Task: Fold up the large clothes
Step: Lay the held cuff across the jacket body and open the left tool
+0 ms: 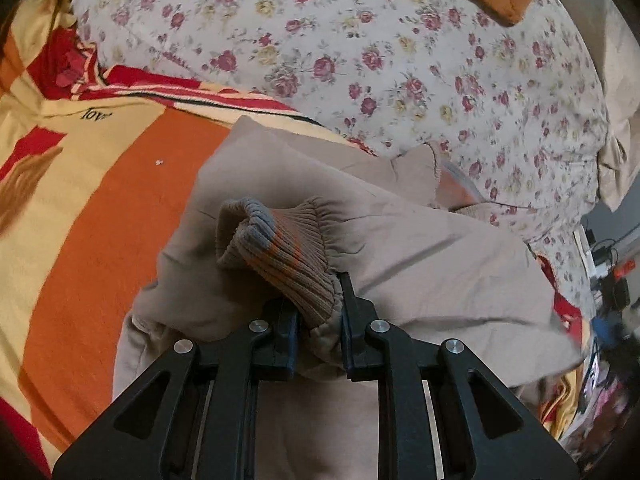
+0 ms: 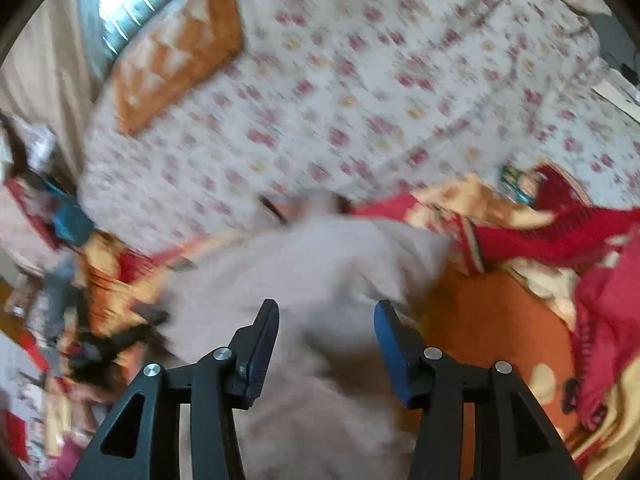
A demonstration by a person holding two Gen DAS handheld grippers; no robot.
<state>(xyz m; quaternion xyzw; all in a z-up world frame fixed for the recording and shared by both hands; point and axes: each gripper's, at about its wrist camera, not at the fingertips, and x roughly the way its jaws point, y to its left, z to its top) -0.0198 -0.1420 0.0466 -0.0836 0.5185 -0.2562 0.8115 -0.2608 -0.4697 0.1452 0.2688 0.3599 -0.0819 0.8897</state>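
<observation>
The left gripper [image 1: 318, 300] is squeezing the ribbed cuff [image 1: 280, 248] of a tan jacket [image 1: 420, 264]. The jacket lies on an orange and yellow blanket [image 1: 100, 208], just beside a flowered quilt [image 1: 380, 60]. The right gripper [image 2: 326, 340] has its fingers apart with nothing between them, and it hangs over the jacket. That view is blurry, so it may be a little above the cloth.
</observation>
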